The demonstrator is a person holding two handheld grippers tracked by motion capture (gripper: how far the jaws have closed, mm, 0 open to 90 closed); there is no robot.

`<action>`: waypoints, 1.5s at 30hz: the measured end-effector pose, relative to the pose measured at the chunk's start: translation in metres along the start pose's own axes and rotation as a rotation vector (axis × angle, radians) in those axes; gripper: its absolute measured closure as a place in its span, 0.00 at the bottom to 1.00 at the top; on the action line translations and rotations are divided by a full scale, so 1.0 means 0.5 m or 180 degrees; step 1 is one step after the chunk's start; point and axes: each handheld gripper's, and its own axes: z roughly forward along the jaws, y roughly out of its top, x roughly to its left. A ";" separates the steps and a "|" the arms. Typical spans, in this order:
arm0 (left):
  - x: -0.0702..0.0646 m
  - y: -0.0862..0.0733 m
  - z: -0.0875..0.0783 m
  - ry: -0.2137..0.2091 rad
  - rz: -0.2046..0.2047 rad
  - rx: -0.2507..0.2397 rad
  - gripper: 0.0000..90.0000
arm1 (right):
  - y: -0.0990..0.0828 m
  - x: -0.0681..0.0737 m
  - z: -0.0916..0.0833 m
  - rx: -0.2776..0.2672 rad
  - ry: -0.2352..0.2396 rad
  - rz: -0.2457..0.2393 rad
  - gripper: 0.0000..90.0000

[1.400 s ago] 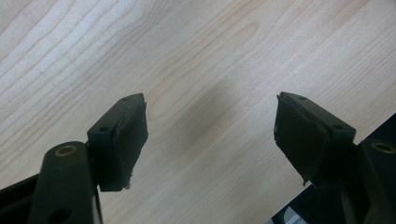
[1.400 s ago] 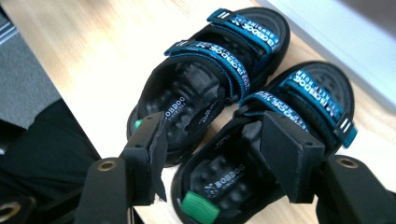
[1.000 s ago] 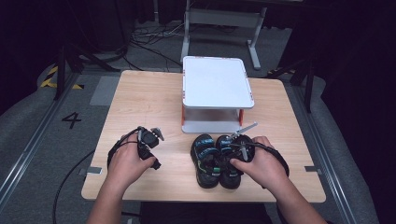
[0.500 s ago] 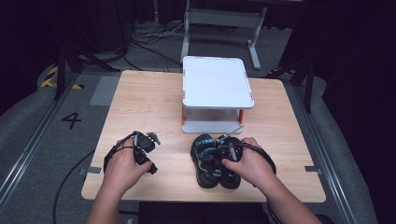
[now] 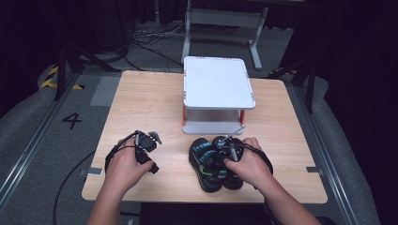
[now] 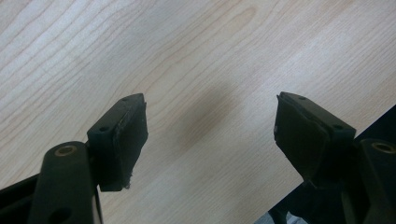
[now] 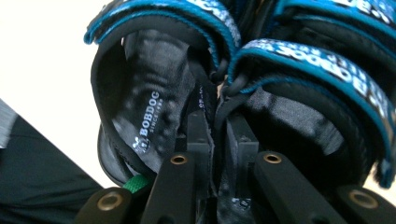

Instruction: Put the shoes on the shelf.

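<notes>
On the pale wooden table (image 5: 141,112), left of the white two-tier rack with orange posts (image 5: 218,89) and nearer the person, the left gripper (image 5: 148,143) hovers with its jaws spread apart over bare wood. Directly in front of the rack, at the near edge, lies the pair of black sandals with blue-trimmed straps (image 5: 211,161). The right gripper (image 7: 215,135) has just been closing; its jaws now pinch the two sandals' adjoining inner heel walls together.
</notes>
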 end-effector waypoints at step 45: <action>0.018 0.027 -0.011 -0.0064 0.0109 -0.0111 0.30 | 0.231 -0.111 0.035 -0.1247 -0.0779 0.1012 0.92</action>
